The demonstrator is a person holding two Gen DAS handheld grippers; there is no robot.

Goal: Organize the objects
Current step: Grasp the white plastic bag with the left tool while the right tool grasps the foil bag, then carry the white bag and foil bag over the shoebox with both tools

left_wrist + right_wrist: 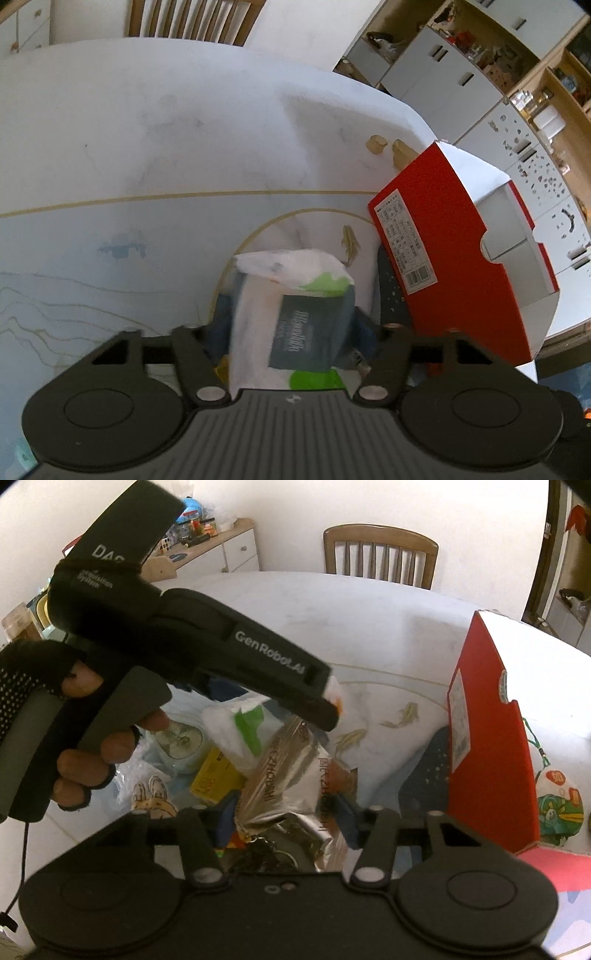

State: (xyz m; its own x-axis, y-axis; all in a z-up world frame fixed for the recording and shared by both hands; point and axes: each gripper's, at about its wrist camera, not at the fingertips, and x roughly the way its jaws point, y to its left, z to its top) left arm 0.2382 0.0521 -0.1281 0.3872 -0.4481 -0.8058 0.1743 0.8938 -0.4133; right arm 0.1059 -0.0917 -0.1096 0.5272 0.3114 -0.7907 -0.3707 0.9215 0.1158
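Observation:
My left gripper (291, 325) is shut on a white tissue pack with a grey label and green patches (295, 317), held above the white table. The same gripper shows in the right wrist view (330, 701) as a black body held by a gloved hand, above the pack (243, 723). My right gripper (288, 812) is shut on a silver foil packet with brown print (288, 775). A red box with a white inside (461, 251) stands on its side to the right, and also shows in the right wrist view (487, 738).
A clutter pile lies under the grippers: a yellow box (214, 779), a round pale clock (181, 744), a keyring (273, 853), a dark cloth (424, 775). Two small wooden blocks (388, 146) lie on the table (147, 129). A wooden chair (380, 554) and shelves (498, 74) stand beyond.

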